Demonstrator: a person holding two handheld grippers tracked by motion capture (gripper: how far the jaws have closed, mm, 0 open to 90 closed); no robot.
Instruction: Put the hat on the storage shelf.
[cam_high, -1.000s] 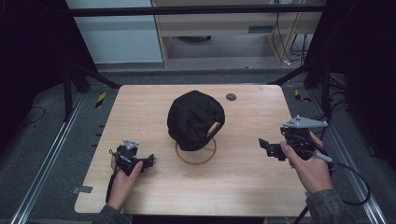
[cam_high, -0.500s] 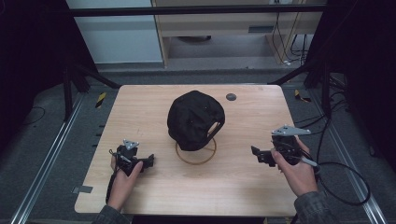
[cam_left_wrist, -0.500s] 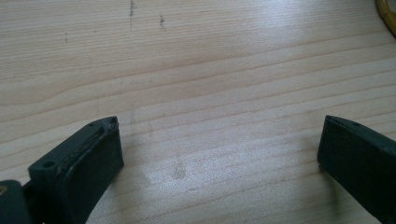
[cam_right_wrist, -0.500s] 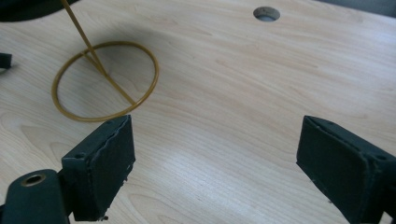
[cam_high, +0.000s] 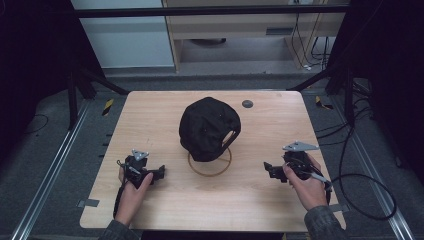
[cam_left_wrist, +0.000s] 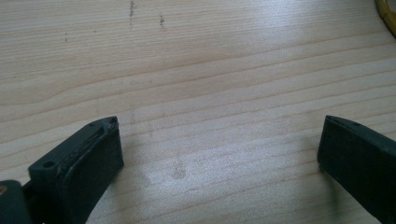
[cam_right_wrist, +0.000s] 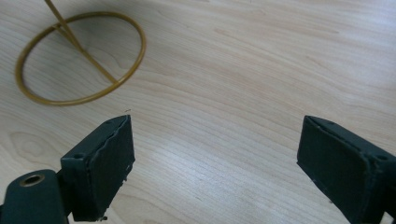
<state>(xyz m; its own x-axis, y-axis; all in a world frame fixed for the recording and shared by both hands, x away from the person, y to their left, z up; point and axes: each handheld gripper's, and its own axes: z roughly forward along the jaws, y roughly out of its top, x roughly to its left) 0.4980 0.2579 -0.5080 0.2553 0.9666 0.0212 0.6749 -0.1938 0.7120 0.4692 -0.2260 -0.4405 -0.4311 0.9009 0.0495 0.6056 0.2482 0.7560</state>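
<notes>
In the high view, a light wooden bench (cam_high: 210, 200) fills the middle of the frame, with dark floor and metal rails around it. A black fabric cap (cam_high: 209, 128) sits at the centre of the frame on a thin brass-coloured wire stand with a ring base (cam_high: 210, 167); the ring shows just below the cap. A small dark round disc (cam_high: 247, 104) lies on the bench to the upper right of the cap, apart from it. The left gripper (cam_high: 159, 173) is at the lower left, held in the person's left hand (cam_high: 133, 192), its jaws pointing right toward the ring, near it but not touching. The right gripper (cam_high: 269, 170) is at the lower right in the right hand (cam_high: 305, 185), its jaws pointing left toward the ring, well apart from it. A black cable (cam_high: 367, 200) loops off the right edge of the bench to the floor. Bare wood lies between each gripper and the stand.

In the left gripper view, the two black jaws stand wide apart over bare wood grain, with nothing between them. A sliver of the ring base (cam_left_wrist: 386, 14) shows at the upper right corner of the frame.

In the right gripper view, the jaws are likewise spread wide and hold nothing. The ring base (cam_right_wrist: 79, 95) with its crossbar lies in the upper left of the frame, beyond the left jaw and outside the gap.
</notes>
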